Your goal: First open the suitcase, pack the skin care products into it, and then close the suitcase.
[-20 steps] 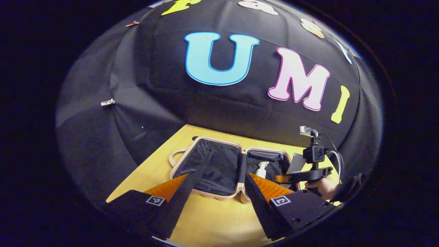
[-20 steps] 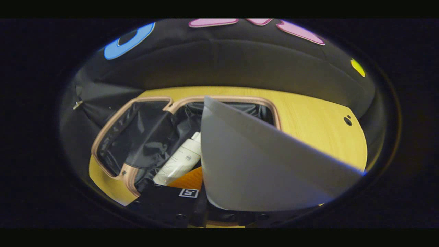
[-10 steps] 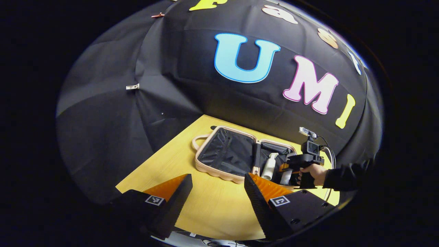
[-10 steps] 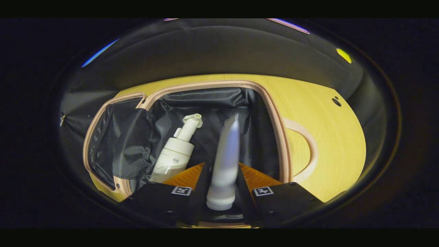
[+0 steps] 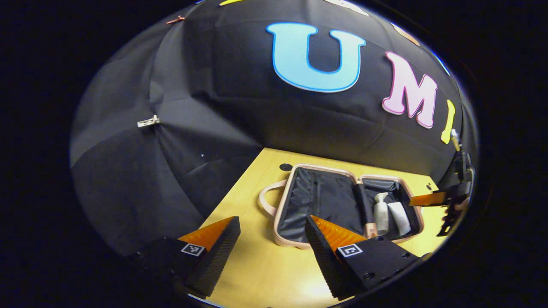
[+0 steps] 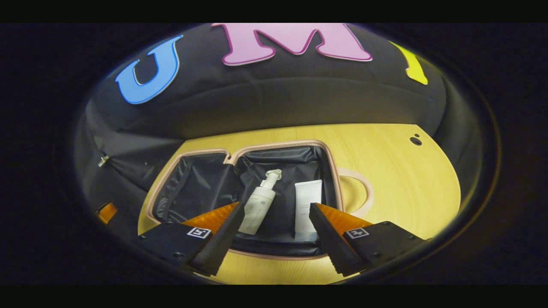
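Item: suitcase, pink-rimmed, black-lined, lying fully open and flat toward the far edge of the worktop; a carry handle juts from each outer side

Contents, half nearer the right hand-held gripper: one white pump bottle and one white tube, lying side by side with a narrow gap between them, cap of the tube toward the near rim. In the left gripper view the same pair shows as pump bottle and tube

Contents, other half: black lining and what looks like a zipped mesh panel, though fisheye distortion makes that uncertain; nothing packed there

Right hand-held gripper: jaws spread wide, nothing between them, poised above the near rim of the packed half

Left hand-held gripper: jaws likewise spread and bare, over bare worktop short of the suitcase

Progress, judged: opening done; two products packed. No further products lie on the visible worktop, so packing is probably complete. Remaining: fold one half over the other and close
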Tool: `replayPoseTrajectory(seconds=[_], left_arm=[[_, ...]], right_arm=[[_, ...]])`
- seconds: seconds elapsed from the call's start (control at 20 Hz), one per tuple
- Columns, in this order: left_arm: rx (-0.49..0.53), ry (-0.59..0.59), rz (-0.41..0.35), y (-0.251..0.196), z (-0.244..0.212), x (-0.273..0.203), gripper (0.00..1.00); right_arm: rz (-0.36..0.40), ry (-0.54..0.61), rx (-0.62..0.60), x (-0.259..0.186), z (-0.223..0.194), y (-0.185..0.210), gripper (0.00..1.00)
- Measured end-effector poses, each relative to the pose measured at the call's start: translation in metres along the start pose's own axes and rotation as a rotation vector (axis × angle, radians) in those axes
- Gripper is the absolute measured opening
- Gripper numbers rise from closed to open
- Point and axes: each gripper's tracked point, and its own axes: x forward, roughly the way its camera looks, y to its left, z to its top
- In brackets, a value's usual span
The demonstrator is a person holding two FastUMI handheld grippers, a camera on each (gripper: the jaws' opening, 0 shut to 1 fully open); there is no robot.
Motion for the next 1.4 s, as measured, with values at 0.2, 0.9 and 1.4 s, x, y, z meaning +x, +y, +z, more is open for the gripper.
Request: replayPoseTrajectory(seconds=[0.2,0.9,1.4], left_arm=[[0.008,0.055,0.013,0.024,0.006,0.071,0.97],[-0.133,0.378,-0.001,0.042,-0.041,0.203,0.84],[-0.191,0.424,0.015,0.018,-0.051,0.223,0.27]], right_arm=[[-0.021,-0.070,-0.034,-0.041,0.009,-0.028,0.97],[-0.063,-0.161,-0.061,-0.168,0.000,-0.101,0.97],[-0.131,-0.122,-0.033,-0.177,-0.015,-0.145,0.97]])
